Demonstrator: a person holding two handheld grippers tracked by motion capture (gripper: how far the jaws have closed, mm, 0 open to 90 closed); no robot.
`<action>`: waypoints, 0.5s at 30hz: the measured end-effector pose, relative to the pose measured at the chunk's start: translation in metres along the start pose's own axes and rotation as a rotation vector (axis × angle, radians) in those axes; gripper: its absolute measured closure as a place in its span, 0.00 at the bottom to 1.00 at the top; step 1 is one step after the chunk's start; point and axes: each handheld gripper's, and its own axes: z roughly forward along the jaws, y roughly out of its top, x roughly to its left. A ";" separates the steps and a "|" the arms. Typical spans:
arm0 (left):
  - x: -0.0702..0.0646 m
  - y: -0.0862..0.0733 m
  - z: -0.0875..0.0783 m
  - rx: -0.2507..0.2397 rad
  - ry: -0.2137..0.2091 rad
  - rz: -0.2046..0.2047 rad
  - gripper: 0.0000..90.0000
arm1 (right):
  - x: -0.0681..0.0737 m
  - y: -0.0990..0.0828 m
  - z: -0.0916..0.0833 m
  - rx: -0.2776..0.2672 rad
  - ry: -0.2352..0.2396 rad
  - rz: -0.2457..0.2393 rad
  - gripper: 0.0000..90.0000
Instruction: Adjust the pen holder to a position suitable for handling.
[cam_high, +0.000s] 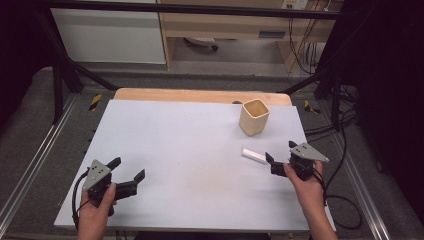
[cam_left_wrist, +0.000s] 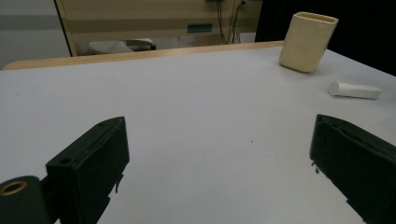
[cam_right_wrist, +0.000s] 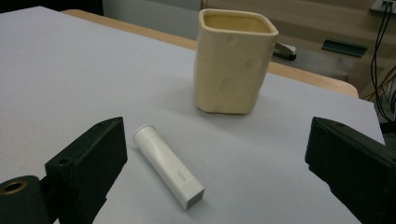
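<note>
Black jaws of the right gripper (cam_right_wrist: 215, 158) stand wide apart, empty, with the white tube (cam_right_wrist: 168, 166) lying flat just ahead between them. Beyond it stands the cream cup (cam_right_wrist: 233, 63), upright and unobstructed. Well apart, the left gripper (cam_high: 128, 170) gapes empty too.

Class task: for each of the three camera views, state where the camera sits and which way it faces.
High view: above the table, facing forward and down; both hands, left hand-held gripper, right hand-held gripper.
Left gripper view: rides that gripper, looks across the table; open jaws.
Right gripper view: looks at the white tube; open jaws.
All share the cream cup.
</note>
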 end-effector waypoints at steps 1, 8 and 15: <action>0.000 0.000 0.000 0.003 0.002 0.003 0.05 | -0.001 0.003 0.002 0.003 0.008 0.002 0.07; 0.001 0.000 -0.001 -0.004 0.016 0.006 0.05 | -0.002 0.020 0.023 0.016 0.050 -0.028 0.07; 0.002 -0.001 -0.001 0.003 0.016 0.002 0.05 | 0.002 0.009 0.044 0.018 0.082 -0.012 0.08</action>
